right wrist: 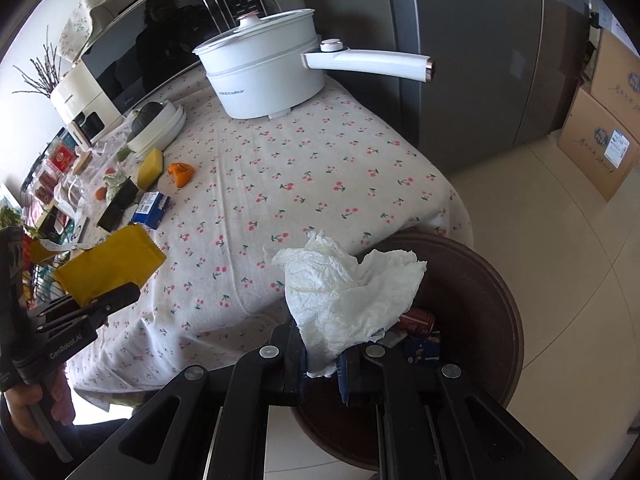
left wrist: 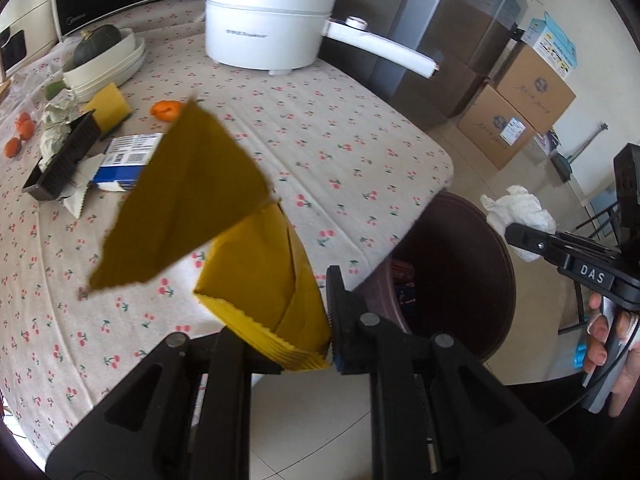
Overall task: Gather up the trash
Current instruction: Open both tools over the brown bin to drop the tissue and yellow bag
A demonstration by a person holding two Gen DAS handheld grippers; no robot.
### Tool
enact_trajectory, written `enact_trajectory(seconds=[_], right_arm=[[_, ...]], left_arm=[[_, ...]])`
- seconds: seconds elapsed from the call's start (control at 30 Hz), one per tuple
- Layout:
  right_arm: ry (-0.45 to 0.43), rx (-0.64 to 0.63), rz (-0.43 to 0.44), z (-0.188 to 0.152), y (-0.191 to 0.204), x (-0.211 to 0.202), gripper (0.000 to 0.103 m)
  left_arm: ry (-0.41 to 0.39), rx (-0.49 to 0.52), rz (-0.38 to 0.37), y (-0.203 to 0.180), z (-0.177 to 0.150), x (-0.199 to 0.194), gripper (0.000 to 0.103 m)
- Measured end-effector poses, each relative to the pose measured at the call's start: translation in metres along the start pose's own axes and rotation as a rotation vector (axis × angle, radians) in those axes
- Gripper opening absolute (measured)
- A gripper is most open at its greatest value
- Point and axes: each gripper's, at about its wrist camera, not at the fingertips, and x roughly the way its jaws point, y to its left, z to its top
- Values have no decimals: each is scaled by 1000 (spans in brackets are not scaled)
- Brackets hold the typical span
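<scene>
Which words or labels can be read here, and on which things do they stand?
"DAS": white label on the right gripper.
"GenRobot.AI": side of the left gripper.
Print on the white electric pot, microwave, blue-and-white box and cardboard boxes: too small or blurred to read.

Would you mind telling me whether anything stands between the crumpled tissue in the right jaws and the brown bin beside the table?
Nothing visible does. The tissue hangs at the bin rim, its mouth open below. The yellow wrapper in the left gripper is over the table edge, clear of that path.
</scene>
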Motion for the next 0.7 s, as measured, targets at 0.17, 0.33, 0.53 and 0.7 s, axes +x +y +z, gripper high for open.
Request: enact_trajectory(seconds=[0.17, 0.33, 0.53, 0.7], right_arm=[[15, 33, -31, -13, -27, -1, 12], [28, 59, -61, -28, -55, -4, 12], [54, 95, -101, -46, -88, -6, 12], [76, 111, -117, -53, -103, -5, 13]], left_arm=[[12, 78, -42, -32, -1, 12, 18], [39, 158, -107, -64, -3, 27, 18], [85, 254, -161, -102, -8, 48, 18], [127, 294, -185, -119, -12, 64, 18]])
